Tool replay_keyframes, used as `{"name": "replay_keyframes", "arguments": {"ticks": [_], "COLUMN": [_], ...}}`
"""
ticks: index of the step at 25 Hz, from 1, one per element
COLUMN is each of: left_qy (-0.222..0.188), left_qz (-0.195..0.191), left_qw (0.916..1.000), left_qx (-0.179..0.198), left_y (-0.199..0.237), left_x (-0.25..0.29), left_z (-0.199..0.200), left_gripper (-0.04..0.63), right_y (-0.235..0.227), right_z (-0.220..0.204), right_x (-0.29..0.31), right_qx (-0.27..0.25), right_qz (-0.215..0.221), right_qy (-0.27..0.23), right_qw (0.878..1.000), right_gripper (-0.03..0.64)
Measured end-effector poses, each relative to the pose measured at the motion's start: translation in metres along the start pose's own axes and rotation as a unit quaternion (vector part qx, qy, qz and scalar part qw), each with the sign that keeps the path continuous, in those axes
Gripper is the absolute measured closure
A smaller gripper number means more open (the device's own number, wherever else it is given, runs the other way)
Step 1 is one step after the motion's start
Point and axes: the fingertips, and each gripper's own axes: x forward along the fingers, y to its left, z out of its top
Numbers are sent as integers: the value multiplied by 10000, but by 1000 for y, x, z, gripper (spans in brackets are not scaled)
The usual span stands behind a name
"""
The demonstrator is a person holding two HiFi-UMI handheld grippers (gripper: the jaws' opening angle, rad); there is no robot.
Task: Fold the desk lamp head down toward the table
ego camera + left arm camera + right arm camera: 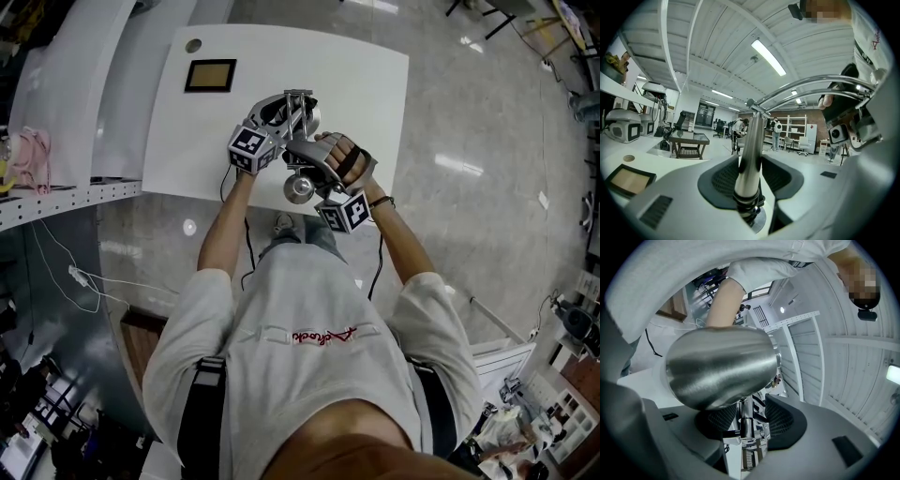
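Note:
A silver desk lamp stands on the white table (375,84) near its front edge. Its shiny cone head (300,187) (722,369) hangs low over the edge. My left gripper (292,111) (750,173) is shut on the lamp's upright post (749,154), which fills the gap between the dark pads. From the post's top the curved arm (811,84) arches to the right. My right gripper (298,155) (744,420) sits just under the head. Its jaws are open around the thin stem (743,420), with a gap on each side.
A dark framed panel (210,75) (628,180) and a small round grommet (193,45) lie at the table's far left. A white shelf (56,202) runs along the left side. The person stands against the table's front edge.

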Motion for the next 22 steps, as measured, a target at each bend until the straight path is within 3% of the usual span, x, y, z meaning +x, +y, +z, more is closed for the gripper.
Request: {"name": "replay_keyframes", "arguments": {"ticks": [6, 12, 20, 22], "left_qy": [-76, -41, -154, -175], "left_qz": [17, -6, 56, 94], "left_qw": [9999, 10000, 9998, 9997], "left_qx": [86, 88, 134, 147], "left_y": [-2, -6, -13, -13], "left_x": [-12, -21, -40, -46], "left_z": [8, 6, 10, 10], "left_gripper": [430, 430, 430, 431], "right_y": [-1, 3, 8, 9], "right_z": [-3, -14, -38, -42], "right_x": [-3, -14, -43, -47], "right_qx": [0, 234, 783, 900], "right_qz": [-12, -24, -185, -207], "right_qy": [156, 455, 1038, 1113], "right_qw": [9999, 9987, 9913, 9895], "right_gripper": [430, 354, 354, 380]}}
